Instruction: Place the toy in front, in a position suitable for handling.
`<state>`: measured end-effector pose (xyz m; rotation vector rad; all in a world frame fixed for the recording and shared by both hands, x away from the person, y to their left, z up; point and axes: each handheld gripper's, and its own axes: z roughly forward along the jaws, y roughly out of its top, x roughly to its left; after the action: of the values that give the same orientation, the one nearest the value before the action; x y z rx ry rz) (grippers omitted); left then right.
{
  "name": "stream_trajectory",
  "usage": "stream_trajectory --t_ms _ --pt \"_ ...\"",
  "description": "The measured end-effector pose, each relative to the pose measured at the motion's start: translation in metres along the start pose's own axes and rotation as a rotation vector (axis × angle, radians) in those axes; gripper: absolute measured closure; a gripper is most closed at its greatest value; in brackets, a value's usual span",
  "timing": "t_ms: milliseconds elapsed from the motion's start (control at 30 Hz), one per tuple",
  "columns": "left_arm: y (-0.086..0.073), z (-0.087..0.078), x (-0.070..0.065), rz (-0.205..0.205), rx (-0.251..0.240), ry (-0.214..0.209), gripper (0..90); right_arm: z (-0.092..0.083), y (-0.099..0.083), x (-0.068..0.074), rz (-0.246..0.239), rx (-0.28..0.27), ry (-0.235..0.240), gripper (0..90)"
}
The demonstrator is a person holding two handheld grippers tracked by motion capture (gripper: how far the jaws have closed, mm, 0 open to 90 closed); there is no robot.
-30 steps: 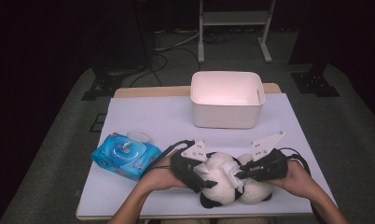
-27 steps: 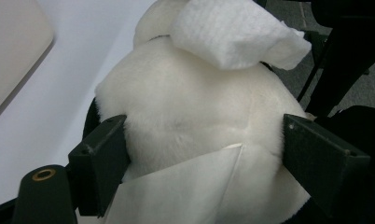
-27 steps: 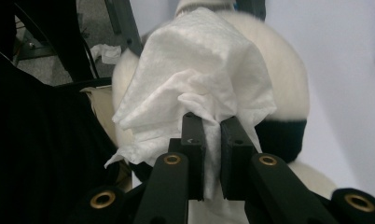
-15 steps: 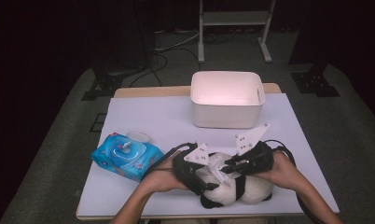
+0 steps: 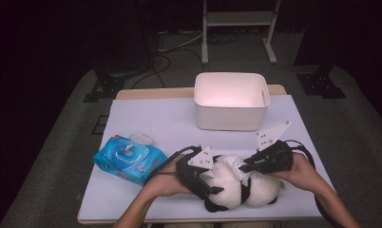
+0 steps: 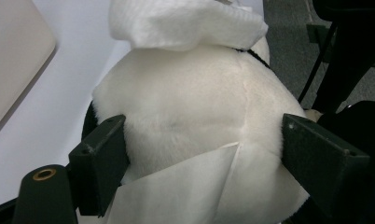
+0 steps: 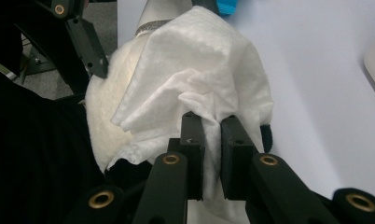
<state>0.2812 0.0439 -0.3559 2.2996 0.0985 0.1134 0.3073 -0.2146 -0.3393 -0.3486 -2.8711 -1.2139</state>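
Observation:
A black-and-white plush panda [image 5: 229, 187] lies near the table's front edge. My left gripper [image 5: 212, 183] clamps its white body [image 6: 190, 116] from both sides, with the jaws wide and the pads pressed into the fur. My right gripper [image 5: 242, 167] comes in from the right and is shut on a crumpled white wipe [image 7: 195, 70]. The wipe [image 5: 234, 164] rests on top of the plush. In the left gripper view it [image 6: 185, 18] drapes over the far side of the toy. My right gripper [image 7: 209, 122] pinches a fold of the wipe between nearly closed jaws.
A white rectangular bin [image 5: 231, 102] stands at the back of the white table sheet [image 5: 156, 118]. A blue pack of wipes [image 5: 127, 159] lies at the left, with a small clear lid [image 5: 140, 138] behind it. Both forearms enter from the bottom edge.
My right gripper slid left over the plush with the wipe, then came back right and rose slightly. The left gripper and the plush stayed put.

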Motion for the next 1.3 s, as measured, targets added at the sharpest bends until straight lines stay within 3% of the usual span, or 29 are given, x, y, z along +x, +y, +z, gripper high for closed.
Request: stream_trajectory --t_ms 233,433,600,767,933,1033,1300 --pt "0.003 0.001 -0.005 0.030 0.003 0.002 17.4 0.008 0.023 -0.005 -0.043 0.013 0.007 80.5" --pt "0.001 0.000 -0.006 0.031 -0.001 0.000 17.3 0.019 0.036 -0.012 -0.044 0.008 0.025 80.2" --pt "0.001 0.000 -0.004 0.026 -0.008 -0.007 17.4 0.015 0.031 -0.013 -0.031 0.001 0.022 80.2" --pt "0.000 0.000 -0.002 0.023 -0.004 -0.002 17.4 0.008 0.014 -0.014 -0.003 0.004 0.006 80.3" --pt "-0.001 0.001 0.004 -0.006 -0.004 0.002 17.6 0.001 -0.003 -0.010 0.025 0.005 -0.007 80.3" --pt "0.001 0.003 0.007 -0.018 0.000 0.002 17.8 -0.001 -0.007 -0.005 0.022 -0.002 -0.013 80.3" --pt "0.000 0.003 0.016 -0.042 0.002 0.006 17.5 0.006 0.001 0.014 -0.040 0.002 -0.010 80.3"
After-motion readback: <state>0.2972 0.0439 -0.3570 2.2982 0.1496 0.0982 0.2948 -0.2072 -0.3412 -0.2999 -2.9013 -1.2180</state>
